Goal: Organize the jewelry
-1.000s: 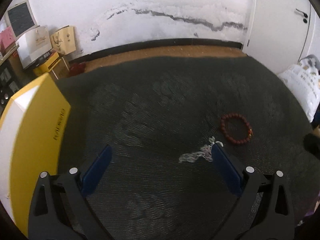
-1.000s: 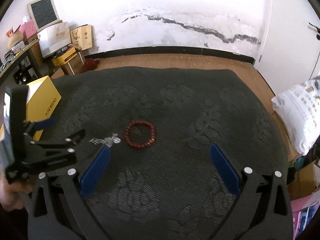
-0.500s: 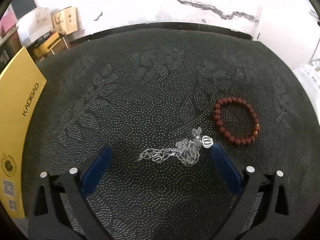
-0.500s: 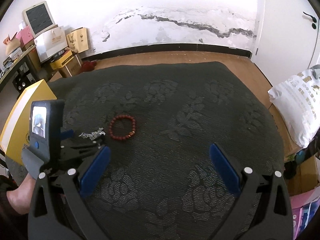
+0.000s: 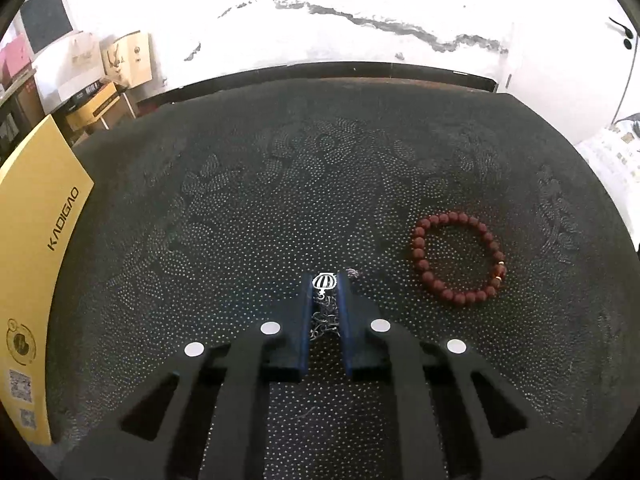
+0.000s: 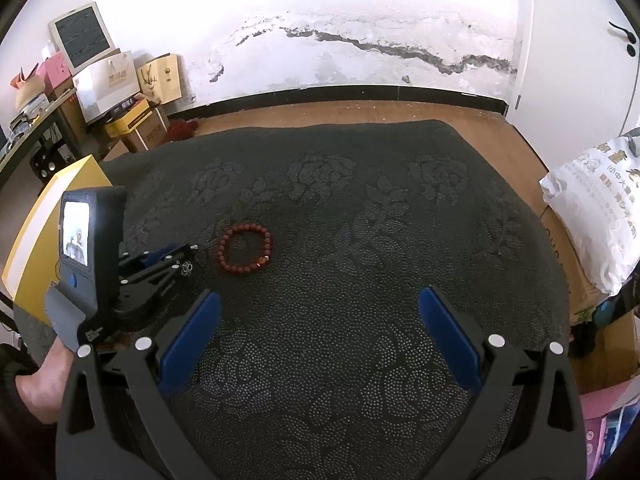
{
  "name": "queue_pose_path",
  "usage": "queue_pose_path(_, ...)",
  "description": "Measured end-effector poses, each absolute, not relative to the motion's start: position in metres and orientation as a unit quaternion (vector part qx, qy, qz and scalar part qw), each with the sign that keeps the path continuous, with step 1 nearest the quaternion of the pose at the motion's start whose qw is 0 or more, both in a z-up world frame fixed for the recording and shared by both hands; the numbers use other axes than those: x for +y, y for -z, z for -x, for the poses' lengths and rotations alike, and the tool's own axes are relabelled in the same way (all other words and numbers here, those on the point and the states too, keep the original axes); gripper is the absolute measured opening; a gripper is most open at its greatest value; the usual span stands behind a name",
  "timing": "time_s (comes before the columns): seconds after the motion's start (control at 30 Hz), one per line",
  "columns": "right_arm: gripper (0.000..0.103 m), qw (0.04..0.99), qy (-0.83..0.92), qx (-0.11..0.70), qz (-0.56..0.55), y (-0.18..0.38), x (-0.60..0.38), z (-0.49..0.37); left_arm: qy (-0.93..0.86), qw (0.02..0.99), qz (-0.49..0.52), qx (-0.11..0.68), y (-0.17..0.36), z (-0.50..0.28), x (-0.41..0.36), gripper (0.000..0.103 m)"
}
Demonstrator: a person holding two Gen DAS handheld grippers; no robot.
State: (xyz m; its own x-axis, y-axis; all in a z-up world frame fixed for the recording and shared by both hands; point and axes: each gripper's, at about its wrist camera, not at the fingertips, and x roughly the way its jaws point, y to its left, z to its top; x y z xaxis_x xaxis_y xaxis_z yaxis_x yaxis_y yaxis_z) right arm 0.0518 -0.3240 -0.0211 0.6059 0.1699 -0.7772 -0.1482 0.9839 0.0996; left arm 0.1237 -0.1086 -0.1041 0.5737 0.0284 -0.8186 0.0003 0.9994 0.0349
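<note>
My left gripper (image 5: 324, 282) is shut on a silver chain necklace (image 5: 324, 312) on the dark patterned cloth; its round silver pendant (image 5: 324, 281) sits between the fingertips. A red bead bracelet (image 5: 458, 258) lies on the cloth to the right of it, apart. In the right wrist view the left gripper (image 6: 186, 266) shows at the left with the pendant at its tip, and the bracelet (image 6: 245, 248) lies just right of it. My right gripper (image 6: 320, 312) is open and empty, above the cloth nearer the front.
A yellow box (image 5: 36, 256) stands at the cloth's left edge, also in the right wrist view (image 6: 36, 248). Boxes and bags (image 6: 120, 92) crowd the far left wall. A white sack (image 6: 596, 220) lies off the cloth's right edge. Wooden floor (image 6: 360, 112) lies beyond.
My left gripper has closed from wide open onto the silver necklace. The right gripper has stayed open and pulled back slightly.
</note>
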Motion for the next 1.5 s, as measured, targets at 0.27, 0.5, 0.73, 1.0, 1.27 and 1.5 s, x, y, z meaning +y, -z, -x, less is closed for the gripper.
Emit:
queue_pose_path(0.27,0.096,0.893,-0.098,0.439,-0.005,0.025,-0.312,-0.058,0.000,0.881,-0.006,0.472,0.097,-0.125,-0.102,0.011)
queue_pose_path(0.5,0.096,0.885,-0.109,0.452,0.008,0.038,-0.293,-0.069,0.003,0.887,0.007,0.461,0.071,-0.118,-0.092,0.011)
queue_pose_path(0.73,0.096,0.866,-0.116,0.486,0.009,0.067,-0.269,-0.091,0.004,0.901,0.009,0.434,0.025,-0.101,-0.063,0.011)
queue_pose_path(1.0,0.096,0.846,-0.106,0.520,0.041,0.106,-0.233,-0.116,0.005,0.905,0.016,0.425,-0.001,-0.088,-0.021,0.011)
queue_pose_path(1.27,0.097,0.848,-0.071,0.522,0.047,0.122,-0.212,-0.141,0.002,0.904,0.010,0.426,-0.004,-0.074,0.011,0.011)
queue_pose_path(1.5,0.097,0.840,-0.054,0.539,0.034,0.112,-0.212,-0.140,0.006,0.894,0.000,0.449,0.013,-0.078,0.029,0.011)
